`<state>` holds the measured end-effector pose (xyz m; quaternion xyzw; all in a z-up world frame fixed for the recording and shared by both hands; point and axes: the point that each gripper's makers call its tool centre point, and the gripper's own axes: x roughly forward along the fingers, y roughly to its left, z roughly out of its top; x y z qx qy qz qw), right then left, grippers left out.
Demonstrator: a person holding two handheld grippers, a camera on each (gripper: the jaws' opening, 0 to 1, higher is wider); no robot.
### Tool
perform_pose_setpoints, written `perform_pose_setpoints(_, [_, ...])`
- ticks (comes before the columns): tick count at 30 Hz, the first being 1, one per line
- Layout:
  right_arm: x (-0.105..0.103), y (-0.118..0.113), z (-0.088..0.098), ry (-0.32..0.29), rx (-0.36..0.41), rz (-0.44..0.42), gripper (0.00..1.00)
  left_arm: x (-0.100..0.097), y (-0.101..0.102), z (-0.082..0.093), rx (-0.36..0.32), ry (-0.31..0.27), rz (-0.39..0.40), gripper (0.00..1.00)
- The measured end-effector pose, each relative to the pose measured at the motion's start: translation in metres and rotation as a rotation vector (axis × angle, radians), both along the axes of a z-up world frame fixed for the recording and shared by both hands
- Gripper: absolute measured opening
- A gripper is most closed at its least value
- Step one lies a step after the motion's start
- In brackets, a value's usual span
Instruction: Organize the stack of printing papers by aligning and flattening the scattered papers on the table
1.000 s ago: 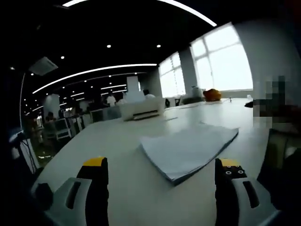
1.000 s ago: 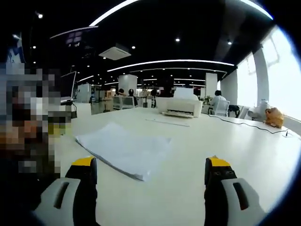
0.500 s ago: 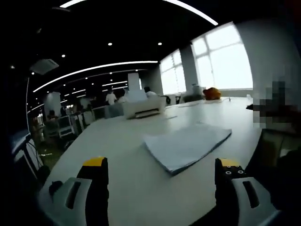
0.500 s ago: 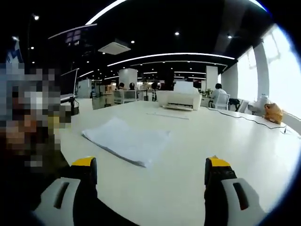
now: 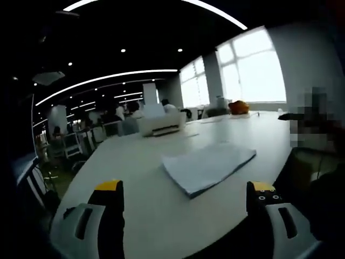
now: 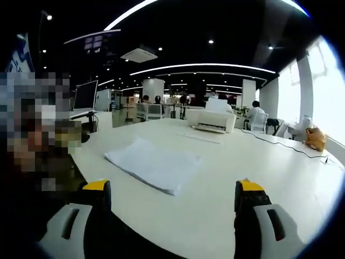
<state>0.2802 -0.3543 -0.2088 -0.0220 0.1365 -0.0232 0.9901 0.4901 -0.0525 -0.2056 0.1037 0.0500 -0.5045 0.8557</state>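
A flat stack of white printing papers (image 5: 207, 165) lies on the long white table (image 5: 135, 178), its sheets slightly fanned at the edges. In the right gripper view the same paper stack (image 6: 153, 164) sits left of centre. My left gripper (image 5: 186, 189) is open, held back over the table's near edge, well short of the stack. My right gripper (image 6: 172, 188) is also open, with nothing between its yellow-tipped fingers (image 6: 97, 186), and stands apart from the papers.
A white printer (image 5: 160, 124) stands further back on the table, also the printer (image 6: 211, 120) in the right gripper view. A cable (image 6: 280, 141) runs along the table's right side. An orange object (image 5: 239, 107) sits by the windows. People sit at distant desks.
Both cameras have pulled back and up from the table, so the paper stack looks smaller and further off. The dark table edge now shows between the jaws. The papers themselves have not moved.
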Motion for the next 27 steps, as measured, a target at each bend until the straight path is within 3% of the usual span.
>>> perform_pose_setpoints(7, [-0.001, 0.003, -0.005, 0.03, -0.018, 0.004, 0.9, -0.002, 0.002, 0.0, 0.002, 0.005, -0.01, 0.96])
perform_pose_setpoints(27, [0.0, 0.003, 0.002, 0.017, -0.032, -0.004, 0.9, -0.01, 0.001, 0.006, 0.016, 0.001, -0.025, 0.96])
